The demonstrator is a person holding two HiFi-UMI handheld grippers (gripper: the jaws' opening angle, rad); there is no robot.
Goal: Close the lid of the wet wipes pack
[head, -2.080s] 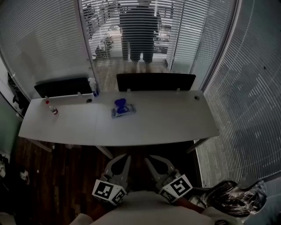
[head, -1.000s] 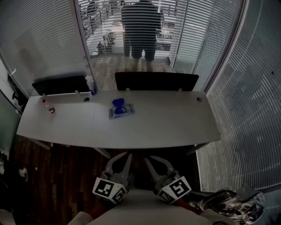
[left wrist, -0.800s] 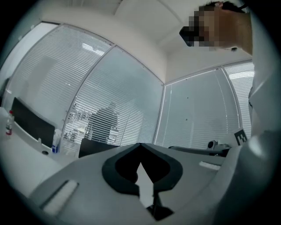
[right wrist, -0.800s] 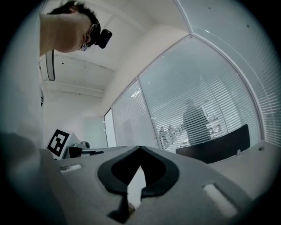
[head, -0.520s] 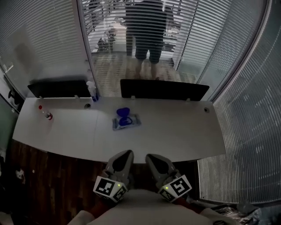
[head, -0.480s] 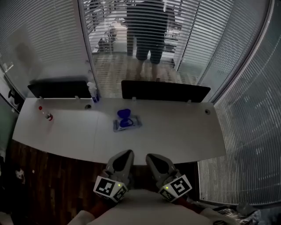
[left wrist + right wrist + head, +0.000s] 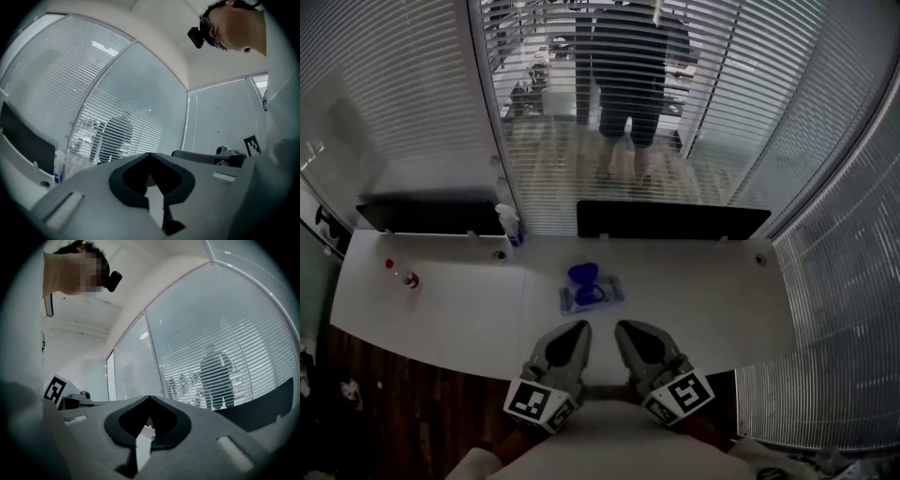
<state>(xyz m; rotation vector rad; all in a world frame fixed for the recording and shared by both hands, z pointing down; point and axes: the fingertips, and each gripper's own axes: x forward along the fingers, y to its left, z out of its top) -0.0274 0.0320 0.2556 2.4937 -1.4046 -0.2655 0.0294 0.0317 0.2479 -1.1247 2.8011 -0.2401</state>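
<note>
The wet wipes pack (image 7: 592, 296) lies flat in the middle of the white table (image 7: 450, 314), its blue lid (image 7: 583, 274) standing open at the far end. In the head view my left gripper (image 7: 577, 327) and right gripper (image 7: 624, 327) are held side by side over the table's front edge, just short of the pack and not touching it. Both point level toward the far wall. The jaws of each are shut with nothing between them, as the left gripper view (image 7: 150, 154) and the right gripper view (image 7: 150, 397) also show. The pack is hidden in both gripper views.
A spray bottle (image 7: 508, 225) stands at the back left and a small red-capped bottle (image 7: 410, 278) at the far left. Two black panels (image 7: 672, 220) (image 7: 427, 215) line the table's back edge. Behind the blinds of the glass wall stands a person (image 7: 633, 75).
The table and pack have come closer in the head view. Both grippers, earlier over the dark floor short of the table, now reach over its front edge. Their jaws stayed shut.
</note>
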